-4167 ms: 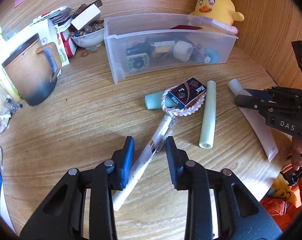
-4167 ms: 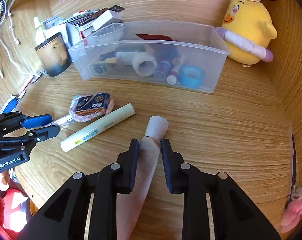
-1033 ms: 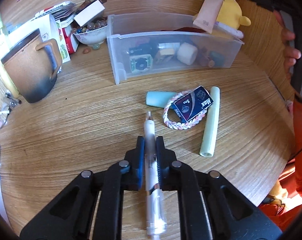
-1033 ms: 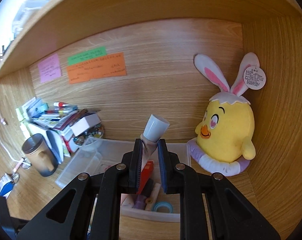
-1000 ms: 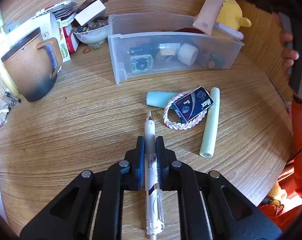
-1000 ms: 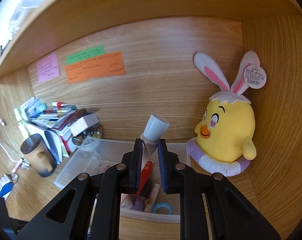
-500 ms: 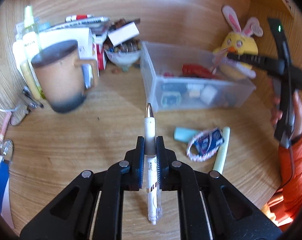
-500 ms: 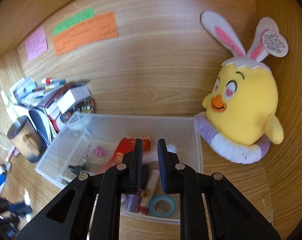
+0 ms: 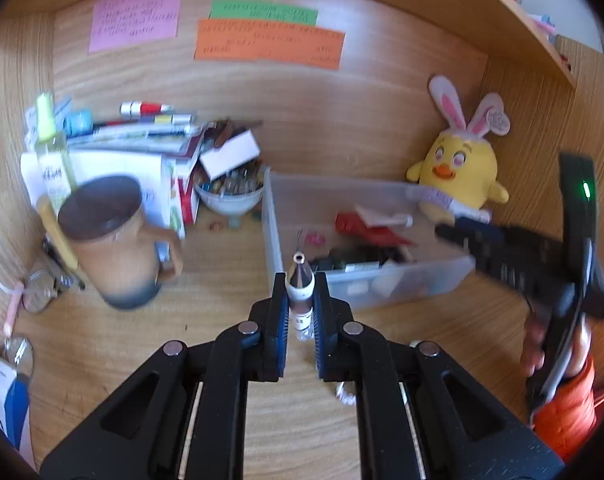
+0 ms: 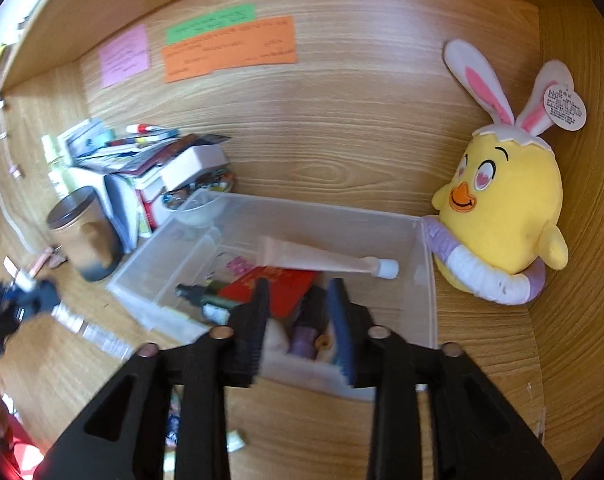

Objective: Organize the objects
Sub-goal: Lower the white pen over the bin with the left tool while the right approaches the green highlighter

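The left gripper (image 9: 300,296) is clamped on a pen (image 9: 300,294). The pen stands between the two blue pads, with its metal tip pointing forward and up, past the fingertips, and its lower end showing below them. The gripper hangs above the desk (image 9: 101,344), in front of the near left corner of the clear bin (image 9: 402,280). The pen is not yet over the bin; its tip lies just at the near wall in this view.

The right gripper (image 10: 297,292) hangs over the near wall of the bin (image 10: 426,280) and its jaws are opening. Nothing is between them. The pink tube (image 10: 322,260) lies in the bin, beyond the fingertips and apart from them, on top of a red pack (image 10: 285,288), with its white cap toward the right wall. Other small things lie below the jaws in the bin, too blurred to name.

From the left view the right gripper (image 9: 462,236) reaches over the right end of the bin, and the tube (image 9: 382,220) lies inside on the red pack (image 9: 366,232). A hand (image 9: 558,344) with an orange sleeve (image 9: 570,408) holds that gripper.

A brown mug (image 9: 109,240) stands left of the bin, well apart from it. A yellow plush chick (image 10: 502,200) sits just beside the right end of the bin. Coloured notes (image 9: 267,40) stick on the back wall.
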`<control>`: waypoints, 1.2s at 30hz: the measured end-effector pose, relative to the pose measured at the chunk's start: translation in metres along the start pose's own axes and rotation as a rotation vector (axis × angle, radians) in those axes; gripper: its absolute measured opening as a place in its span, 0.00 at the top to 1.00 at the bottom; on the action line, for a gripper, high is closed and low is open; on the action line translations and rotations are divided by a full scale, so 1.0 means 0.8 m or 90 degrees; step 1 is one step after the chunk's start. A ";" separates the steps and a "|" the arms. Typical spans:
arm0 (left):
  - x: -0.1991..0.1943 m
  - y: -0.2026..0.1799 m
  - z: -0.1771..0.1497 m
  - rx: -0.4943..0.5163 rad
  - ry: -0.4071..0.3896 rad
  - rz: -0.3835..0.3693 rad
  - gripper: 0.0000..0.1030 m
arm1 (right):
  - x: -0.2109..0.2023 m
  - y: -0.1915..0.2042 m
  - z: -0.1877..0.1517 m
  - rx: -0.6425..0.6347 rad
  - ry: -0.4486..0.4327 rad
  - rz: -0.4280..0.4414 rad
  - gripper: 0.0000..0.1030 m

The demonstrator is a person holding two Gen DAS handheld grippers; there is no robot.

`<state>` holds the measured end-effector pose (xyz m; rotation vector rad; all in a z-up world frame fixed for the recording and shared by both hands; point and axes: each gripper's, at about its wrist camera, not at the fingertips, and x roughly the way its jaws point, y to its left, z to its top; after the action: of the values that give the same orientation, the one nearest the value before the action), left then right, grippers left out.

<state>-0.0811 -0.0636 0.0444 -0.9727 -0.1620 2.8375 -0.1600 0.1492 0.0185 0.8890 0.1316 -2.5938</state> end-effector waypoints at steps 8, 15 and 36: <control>0.001 -0.020 0.041 0.015 -0.026 -0.009 0.90 | -0.010 0.019 -0.050 0.001 0.043 0.021 0.45; 0.007 -0.028 0.067 0.018 -0.039 -0.011 0.90 | 0.019 0.045 -0.108 -0.006 0.153 0.054 0.45; 0.117 -0.041 0.075 0.042 0.037 0.050 0.90 | 0.013 0.044 -0.133 -0.020 0.189 0.045 0.42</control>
<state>-0.1881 -0.0196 0.0395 -1.0692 -0.0235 2.8610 -0.0929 0.1357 -0.0705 1.2393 0.2174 -2.3735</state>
